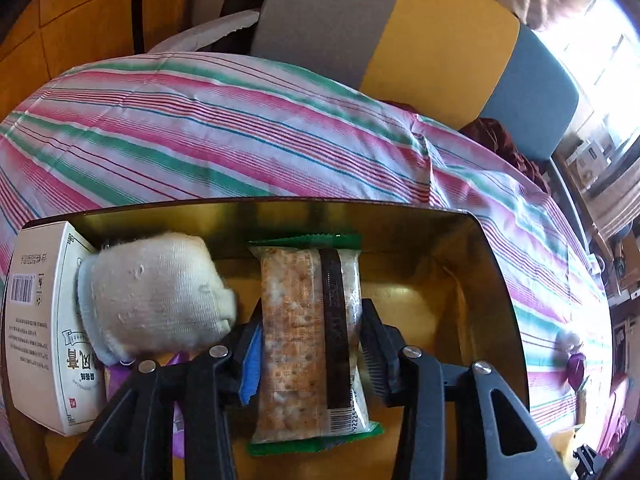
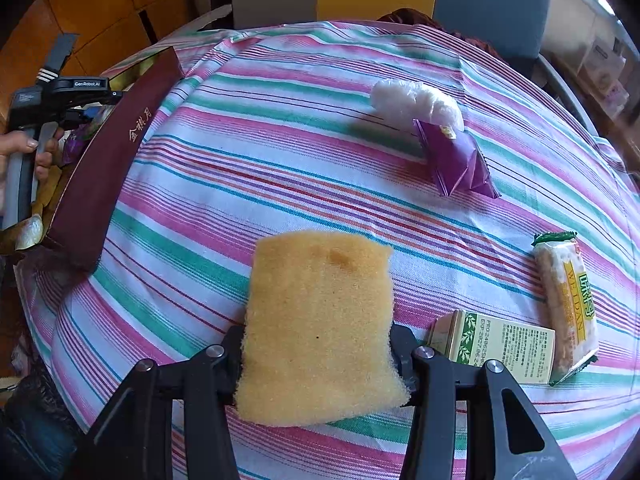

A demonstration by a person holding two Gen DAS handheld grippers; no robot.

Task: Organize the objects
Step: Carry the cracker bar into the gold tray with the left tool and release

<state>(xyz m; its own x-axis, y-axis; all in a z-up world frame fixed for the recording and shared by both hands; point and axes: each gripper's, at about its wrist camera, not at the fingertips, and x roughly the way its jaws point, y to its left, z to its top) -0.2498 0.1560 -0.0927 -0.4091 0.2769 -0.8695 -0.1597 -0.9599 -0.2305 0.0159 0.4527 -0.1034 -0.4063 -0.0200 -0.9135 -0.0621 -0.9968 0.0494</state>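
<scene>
Porous yellow sponge [image 2: 320, 328] squeezed in right gripper [image 2: 320, 354], crinkly snack bar [image 1: 308, 340] in left gripper [image 1: 308, 350]

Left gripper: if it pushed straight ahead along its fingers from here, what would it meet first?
Most likely the far gold wall of the box. The left gripper is shut on the snack bar, whose green end leads and would probably touch first. Depth is hard to judge in this fisheye view.

Striped cloth [image 2: 280, 152]: pink, green, white, with thin blue and red lines. Box [image 1: 472, 264]: gold inside, maroon outside with gold characters. Sponge [image 2: 320, 328]: yellow, brown spot at 12 o'clock. Sock [image 1: 156, 296]: off-white. Snack bar [image 1: 308, 340]: clear wrapper, green ends, dark band. Packet [image 2: 456, 160]: purple.
</scene>
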